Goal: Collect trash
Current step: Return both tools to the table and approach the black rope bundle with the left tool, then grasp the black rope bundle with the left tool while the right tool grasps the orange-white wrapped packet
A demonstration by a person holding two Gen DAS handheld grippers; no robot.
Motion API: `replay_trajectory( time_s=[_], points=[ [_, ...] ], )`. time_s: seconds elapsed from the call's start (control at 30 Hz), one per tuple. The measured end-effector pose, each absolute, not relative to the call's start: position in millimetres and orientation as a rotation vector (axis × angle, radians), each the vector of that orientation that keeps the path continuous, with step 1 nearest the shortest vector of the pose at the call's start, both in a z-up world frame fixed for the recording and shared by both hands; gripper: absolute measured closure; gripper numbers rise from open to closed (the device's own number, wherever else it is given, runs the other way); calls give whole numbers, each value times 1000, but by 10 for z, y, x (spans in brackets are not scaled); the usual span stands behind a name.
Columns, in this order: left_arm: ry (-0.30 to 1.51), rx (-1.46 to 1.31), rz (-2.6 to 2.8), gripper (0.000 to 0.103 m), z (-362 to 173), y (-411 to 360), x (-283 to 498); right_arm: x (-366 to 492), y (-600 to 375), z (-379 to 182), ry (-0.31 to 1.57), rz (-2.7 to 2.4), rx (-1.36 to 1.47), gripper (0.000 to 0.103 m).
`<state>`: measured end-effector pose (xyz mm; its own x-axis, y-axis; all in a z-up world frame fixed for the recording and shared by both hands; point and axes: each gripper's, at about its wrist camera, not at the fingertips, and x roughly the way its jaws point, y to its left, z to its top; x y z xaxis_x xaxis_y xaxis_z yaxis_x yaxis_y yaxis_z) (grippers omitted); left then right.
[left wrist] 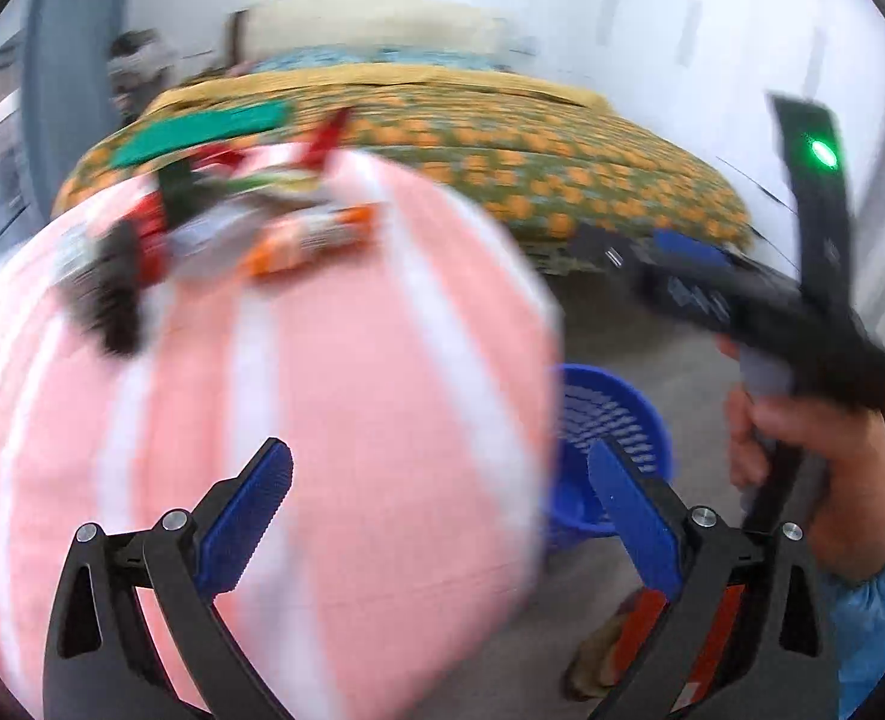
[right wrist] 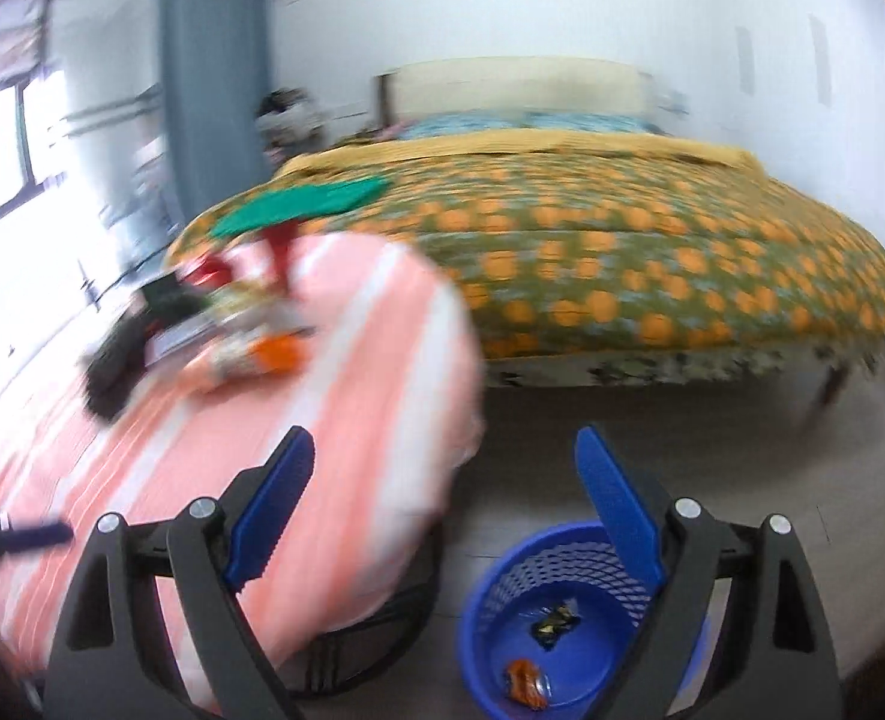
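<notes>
Both views were motion-blurred. Only the right wrist view looked down into the blue basket [right wrist: 562, 630]: round plastic, mesh-slotted wall, smooth floor with two crumpled wrappers, a dark one [right wrist: 555, 617] and an orange one [right wrist: 525, 684], lying apart. Left wrist view showed just the basket's [left wrist: 613, 420] rim and slotted wall past the table edge, contents hidden.

Only the left wrist view showed the right gripper's body [left wrist: 760, 312], black with a green light lit, gripped by a hand [left wrist: 802, 456] with a light blue sleeve [left wrist: 880, 600] at the wrist; its fingertips were too blurred to read there.

The trash pile [left wrist: 226, 222] sat on the far part of a pink cloth with white stripes [left wrist: 334, 420] over a rounded table: crinkly red, orange, silver and dark wrappers, heaped and touching. Also seen in the right view [right wrist: 226, 324], left of centre.

Left gripper [left wrist: 439, 516] was spread wide, blue ribbed pads [left wrist: 250, 516] on black arms, nothing between them, over the cloth's near edge and tilted down. Right gripper [right wrist: 442, 510] was also wide with nothing in it, one pad over the cloth, the other over the basket.

Behind stood a bed with an orange-and-green patterned quilt [right wrist: 622, 264]; a green flat piece [right wrist: 298, 204] lay on its corner.
</notes>
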<state>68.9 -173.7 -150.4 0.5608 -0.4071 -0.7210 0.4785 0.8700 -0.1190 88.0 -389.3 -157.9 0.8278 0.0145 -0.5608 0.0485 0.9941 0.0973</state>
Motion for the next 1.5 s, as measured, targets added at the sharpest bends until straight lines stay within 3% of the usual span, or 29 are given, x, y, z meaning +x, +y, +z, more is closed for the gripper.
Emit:
replay_trajectory(
  time_s=[0.27,0.5,0.67,0.8,0.9,1.27,1.33,1.4,1.5],
  points=[
    [805,37,-286,5,-1426,-874,1174,977,-3164,-1774,658,135,18,16],
    [820,16,-179,7,-1357,-659,1875,933,-3013,-1828,659,151,-16,16],
    [882,40,-130,26,-1482,-746,2219,930,-3090,-1839,665,136,-4,16],
    [901,53,-117,59,-1585,-764,2297,923,-3139,-1828,660,126,5,17],
    [903,21,-147,66,-1591,-689,2215,925,-3163,-1828,658,123,12,17],
    [933,20,-254,61,-1550,-378,1414,953,-3126,-1856,671,122,4,16],
    [918,44,-254,43,-1568,-385,1373,969,-3098,-1875,678,119,-2,16],
    [911,59,-255,32,-1596,-390,1401,995,-3076,-1889,692,115,6,16],
    [921,80,-258,27,-1677,-401,1484,1073,-3050,-1859,731,111,54,16]
  ],
)
